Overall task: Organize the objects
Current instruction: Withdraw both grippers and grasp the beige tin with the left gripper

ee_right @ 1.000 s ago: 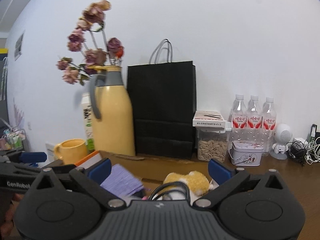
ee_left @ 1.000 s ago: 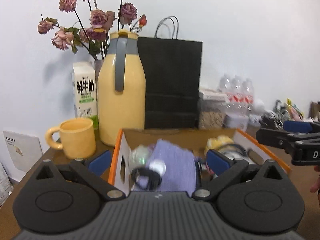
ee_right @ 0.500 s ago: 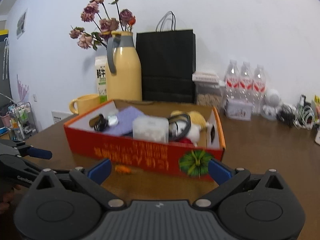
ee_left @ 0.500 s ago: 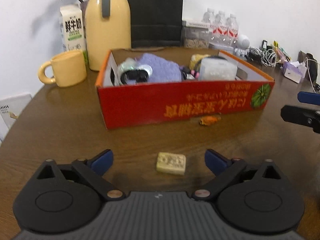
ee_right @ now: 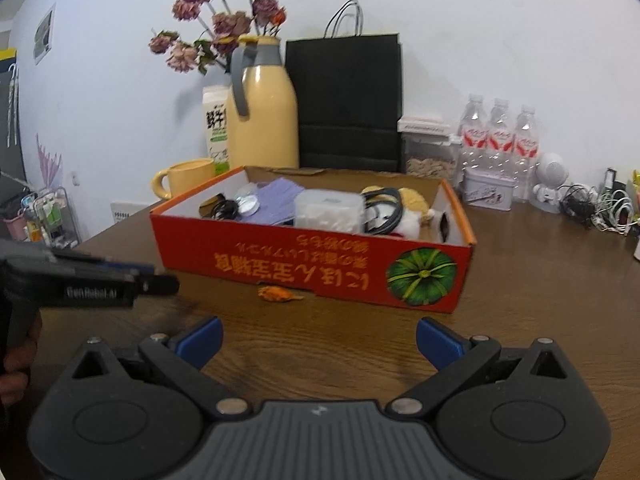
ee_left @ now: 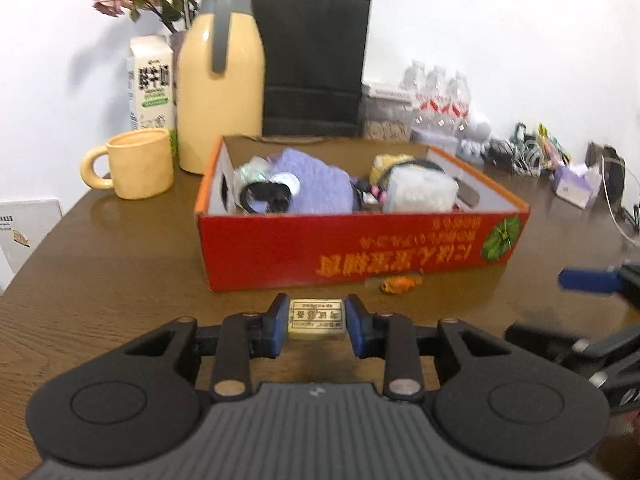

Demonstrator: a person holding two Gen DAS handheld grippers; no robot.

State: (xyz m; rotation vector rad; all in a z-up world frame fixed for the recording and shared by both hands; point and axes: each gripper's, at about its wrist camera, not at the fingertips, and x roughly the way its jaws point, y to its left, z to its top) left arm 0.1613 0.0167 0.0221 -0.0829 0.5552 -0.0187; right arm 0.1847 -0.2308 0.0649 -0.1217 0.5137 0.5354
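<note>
My left gripper (ee_left: 317, 320) is shut on a small cream block with printed text (ee_left: 317, 319), holding it just in front of the red cardboard box (ee_left: 360, 248). The box holds a purple cloth (ee_left: 316, 188), a white container (ee_left: 424, 194), black cables and a plush toy. A small orange item (ee_left: 400, 283) lies on the table against the box front; it also shows in the right wrist view (ee_right: 278, 293). My right gripper (ee_right: 319, 344) is open and empty, low over the table in front of the box (ee_right: 312, 264). The left gripper's side shows at the left of the right wrist view (ee_right: 100, 280).
Behind the box stand a yellow mug (ee_left: 138, 162), a yellow thermos (ee_left: 220, 80), a milk carton (ee_left: 151, 84), dried roses, a black paper bag (ee_left: 314, 64), water bottles (ee_right: 498, 144), a tin and tangled cables (ee_right: 592, 204). The brown wooden table (ee_left: 100, 280) ends at the left.
My left gripper has dropped to the table, closed on the cream block and lifted it slightly. My right gripper moved lower and closer to the box front, still open.
</note>
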